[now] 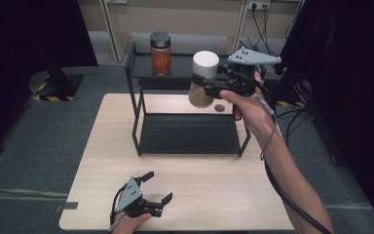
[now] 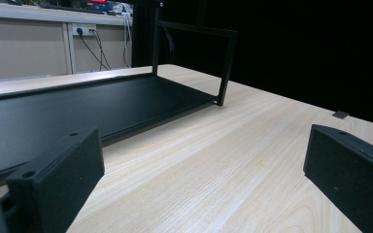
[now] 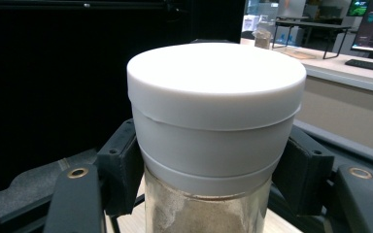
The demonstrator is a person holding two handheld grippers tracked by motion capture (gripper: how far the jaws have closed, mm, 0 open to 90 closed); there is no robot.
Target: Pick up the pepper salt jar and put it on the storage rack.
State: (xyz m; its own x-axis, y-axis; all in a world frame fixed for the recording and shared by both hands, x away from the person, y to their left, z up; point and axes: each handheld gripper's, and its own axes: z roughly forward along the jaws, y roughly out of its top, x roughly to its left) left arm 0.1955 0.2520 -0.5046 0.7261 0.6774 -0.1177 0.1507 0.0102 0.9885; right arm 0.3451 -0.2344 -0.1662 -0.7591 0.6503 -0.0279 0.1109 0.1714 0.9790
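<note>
Jar-shelving is partway done: we are gripping the white-lidded jar (image 1: pixel 204 80) with our right gripper (image 1: pixel 209 87), aloft near the rack's (image 1: pixel 139 124) upper shelf, where an orange-filled jar (image 1: pixel 160 53) is standing. Our left gripper (image 1: pixel 157 187) is resting released at the table's (image 1: pixel 224 195) near edge.

White-lidded jar (image 3: pixel 213 141): base cut off at 6 o'clock in the right gripper view; powdery contents not identifiable. Orange-filled jar (image 1: pixel 160 53): contents too small to tell. Left gripper (image 1: pixel 152 189): person's hand cropped at 6 o'clock edge.
</note>
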